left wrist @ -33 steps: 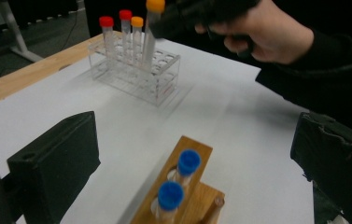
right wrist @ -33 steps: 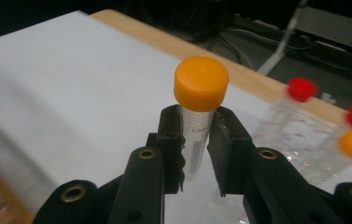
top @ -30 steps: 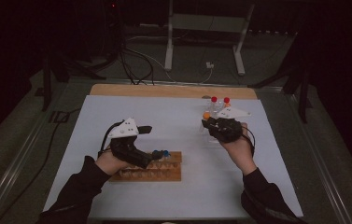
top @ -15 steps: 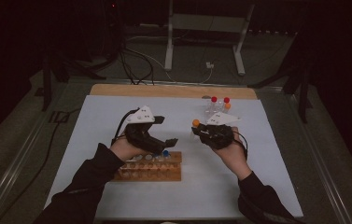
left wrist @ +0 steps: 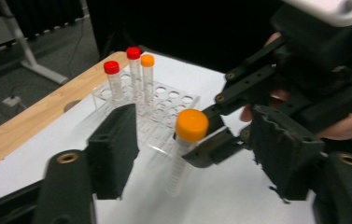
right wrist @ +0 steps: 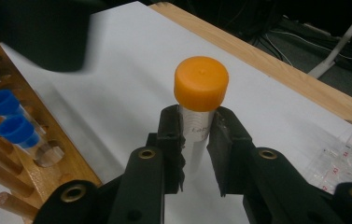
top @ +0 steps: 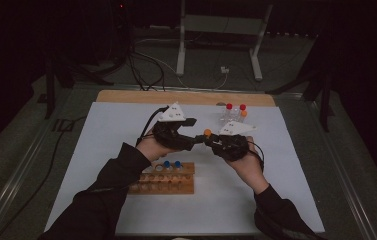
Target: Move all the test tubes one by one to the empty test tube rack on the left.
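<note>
The right gripper point(right wrist: 196, 142) clamps an orange-capped tube point(right wrist: 200, 100) upright above mid-desk. The left gripper point(left wrist: 197, 154) has just been closing, jaws half-open astride the tube, untouching. The high view adds a wooden rack point(top: 168, 179) toward the near edge.

Faint handwriting marks the orange-capped tube point(right wrist: 200, 122), too blurred to read. Small red markings, seemingly letters and numbers, line the clear plastic rack point(right wrist: 351, 158) at far right, likewise illegible.
</note>
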`<state>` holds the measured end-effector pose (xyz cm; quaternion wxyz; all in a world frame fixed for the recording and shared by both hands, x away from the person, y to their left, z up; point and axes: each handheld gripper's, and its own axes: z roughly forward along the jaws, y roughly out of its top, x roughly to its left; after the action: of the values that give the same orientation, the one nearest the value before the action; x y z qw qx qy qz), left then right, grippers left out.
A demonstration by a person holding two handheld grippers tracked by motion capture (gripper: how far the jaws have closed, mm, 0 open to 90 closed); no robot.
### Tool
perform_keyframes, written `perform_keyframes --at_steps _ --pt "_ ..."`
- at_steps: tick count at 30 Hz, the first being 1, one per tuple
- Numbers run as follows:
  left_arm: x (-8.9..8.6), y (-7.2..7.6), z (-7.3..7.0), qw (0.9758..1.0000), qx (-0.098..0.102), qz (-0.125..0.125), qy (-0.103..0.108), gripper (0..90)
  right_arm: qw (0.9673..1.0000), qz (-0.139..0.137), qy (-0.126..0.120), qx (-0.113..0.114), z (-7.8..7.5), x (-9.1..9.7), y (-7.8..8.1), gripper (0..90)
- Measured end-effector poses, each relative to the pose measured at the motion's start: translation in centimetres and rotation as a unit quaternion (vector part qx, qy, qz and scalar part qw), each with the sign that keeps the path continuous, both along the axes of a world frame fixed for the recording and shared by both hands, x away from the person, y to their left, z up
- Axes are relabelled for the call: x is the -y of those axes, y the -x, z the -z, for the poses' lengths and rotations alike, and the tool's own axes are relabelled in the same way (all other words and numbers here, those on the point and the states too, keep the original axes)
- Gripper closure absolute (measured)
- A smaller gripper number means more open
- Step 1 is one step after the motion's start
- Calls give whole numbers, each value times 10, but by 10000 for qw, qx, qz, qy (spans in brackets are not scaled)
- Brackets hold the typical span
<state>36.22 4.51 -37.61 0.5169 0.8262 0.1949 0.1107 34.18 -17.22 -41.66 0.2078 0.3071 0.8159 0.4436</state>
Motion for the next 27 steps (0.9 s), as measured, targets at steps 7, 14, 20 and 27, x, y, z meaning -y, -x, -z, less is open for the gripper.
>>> perform_keyframes --at_steps 7,14,20,27 --pt "11 -3 5 9997 105 44 -202 478 10000 -51 0 2 -2 -2 2 744" --pt "22 -3 9 9982 305 142 -497 601 10000 -72 16 -30 -2 -2 1 744" --pt "24 -6 10 9981 237 130 -552 683 10000 -68 24 -16 -3 0 1 744" --pt "23 -7 12 9979 210 151 -586 711 9999 -119 27 -48 -1 -1 0 733"
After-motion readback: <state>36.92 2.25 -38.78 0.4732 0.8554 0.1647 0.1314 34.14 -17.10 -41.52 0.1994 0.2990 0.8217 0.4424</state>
